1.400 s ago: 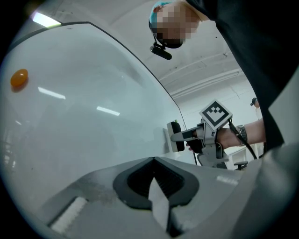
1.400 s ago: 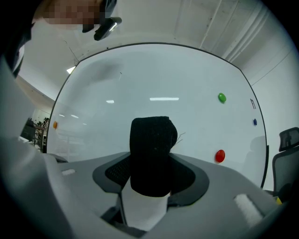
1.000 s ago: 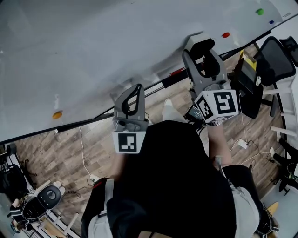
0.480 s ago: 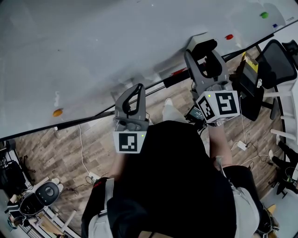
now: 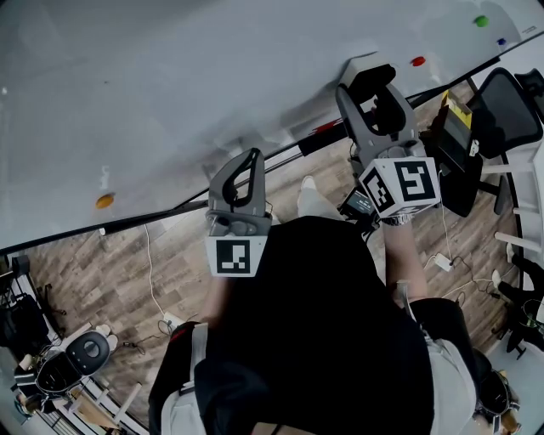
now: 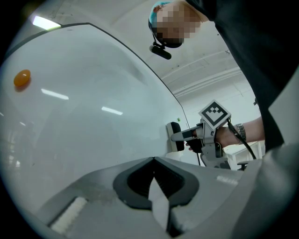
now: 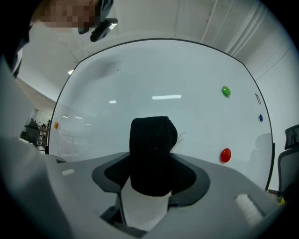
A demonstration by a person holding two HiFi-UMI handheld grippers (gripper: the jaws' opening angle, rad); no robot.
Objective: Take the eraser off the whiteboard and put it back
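Whiteboard (image 5: 170, 85) fills top of head view, w/ orange magnet (image 5: 104, 200) stuck on it far L. Next is my L gripper (image 6: 153, 161): jaws closed tip to tip, nothing betw them, aimed at bare board. To its R, my R gripper (image 7: 152, 173) is clamped on the eraser (image 7: 152, 140). Its black felt + white body sit betw both pads, jaws fairly wide around it. Eraser is up at the board face near the lower edge; can't tell if it touches. Red magnet (image 5: 417, 61) is just R of it, green magnet (image 5: 481, 21) further R, black chair (image 5: 501, 106) below those.
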